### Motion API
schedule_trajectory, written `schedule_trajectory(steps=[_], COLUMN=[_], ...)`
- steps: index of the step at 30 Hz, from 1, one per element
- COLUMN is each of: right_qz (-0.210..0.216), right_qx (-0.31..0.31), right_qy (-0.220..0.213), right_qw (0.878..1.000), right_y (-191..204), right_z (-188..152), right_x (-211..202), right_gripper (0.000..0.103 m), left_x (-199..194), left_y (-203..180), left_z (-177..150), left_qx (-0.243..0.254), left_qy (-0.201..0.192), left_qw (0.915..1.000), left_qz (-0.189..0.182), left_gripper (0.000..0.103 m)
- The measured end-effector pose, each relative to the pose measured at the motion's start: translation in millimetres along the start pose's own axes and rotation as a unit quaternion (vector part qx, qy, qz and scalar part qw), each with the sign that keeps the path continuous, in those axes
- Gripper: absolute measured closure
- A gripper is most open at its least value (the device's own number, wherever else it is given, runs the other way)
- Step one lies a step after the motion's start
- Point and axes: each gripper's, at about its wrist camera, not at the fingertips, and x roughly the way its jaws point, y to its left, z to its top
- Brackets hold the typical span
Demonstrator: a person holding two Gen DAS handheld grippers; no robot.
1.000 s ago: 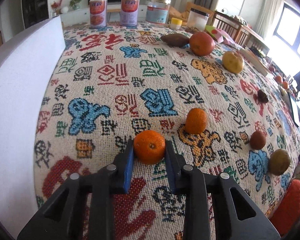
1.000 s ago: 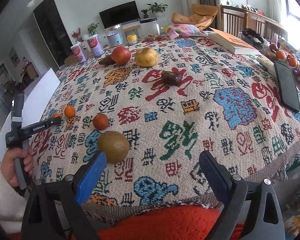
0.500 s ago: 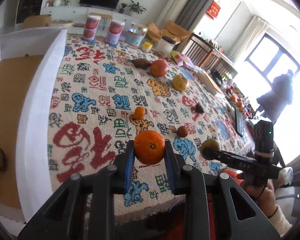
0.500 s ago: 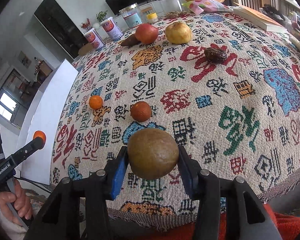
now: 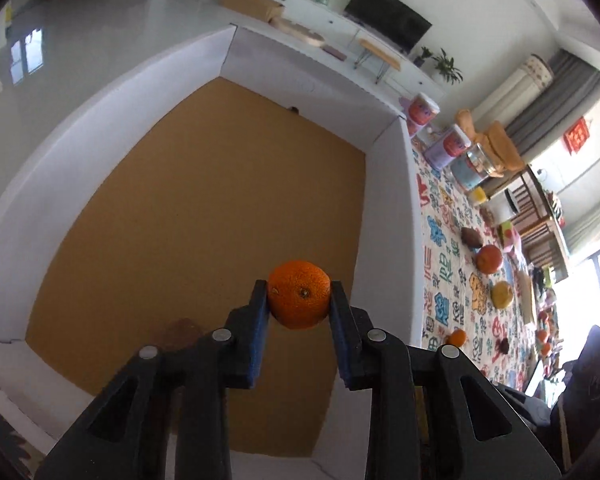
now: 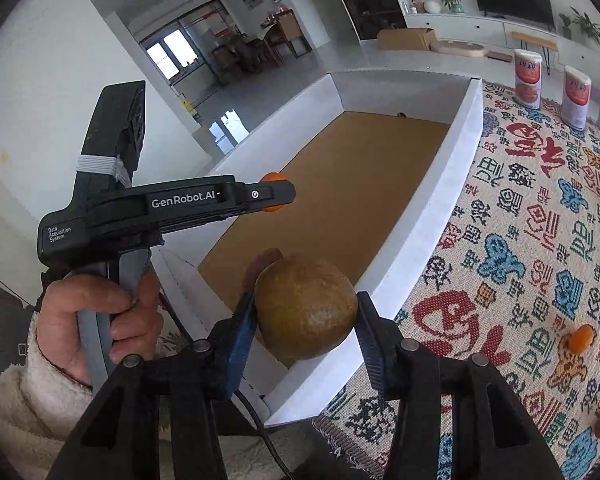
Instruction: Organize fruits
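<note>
I see a table under a patterned woven cloth. On it lie small oranges, a red apple, a yellow fruit and tall canisters. A white box adjoins its edge.

Left gripper tilted downward over the white box, pads pressed on both sides of an orange, jaws easing open slightly. Left hand wrapped round the grey handle, cream fleece sleeve at the wrist, outside the box's near corner. Right gripper also tilted down, above the box's near end, blue pads clamped on a brown-green round fruit.
</note>
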Motion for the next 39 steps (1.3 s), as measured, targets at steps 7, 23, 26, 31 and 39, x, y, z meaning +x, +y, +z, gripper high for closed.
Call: schedule_trajectory(steps=[7,23,26,31,39], right_qz=[-0.045,-0.363,-0.408,-0.392,-0.354], right_qx=[0.009,0.203,0.234,0.259,0.274], right_qy=[-0.023,-0.08,-0.078,-0.062,0.016], right_qw=[0.999,0.906,0.879,0.88,0.894], right_y=[-9.6,-203.9,-225.6,-251.1,-273.8], right_z=[20.4,-171.0,-206.9,-226.7,-224.6], right_x=[22.8,-165.4,-191.1,-199.5,-165.3], right_gripper=[0.043,0.017,0.017,0.017,0.017], left_x=[-13.1,99.2,121.1,138.2,143.8], left_y=[-2.5,-213.8,-216.8,-222.5,-223.3], left_z=[-9.5,-166.1,-172.3,-178.7,-178.8], left_qx=[-0.013,0.278,0.278,0.301,0.298], left_qy=[-0.041,0.027,0.017,-0.005,-0.022], left_qw=[0.9988,0.9602,0.9596,0.9506,0.9515], left_qz=[0.024,0.008,0.041,0.077,0.075], left_gripper=[0.027,0.015,0.015,0.013,0.004])
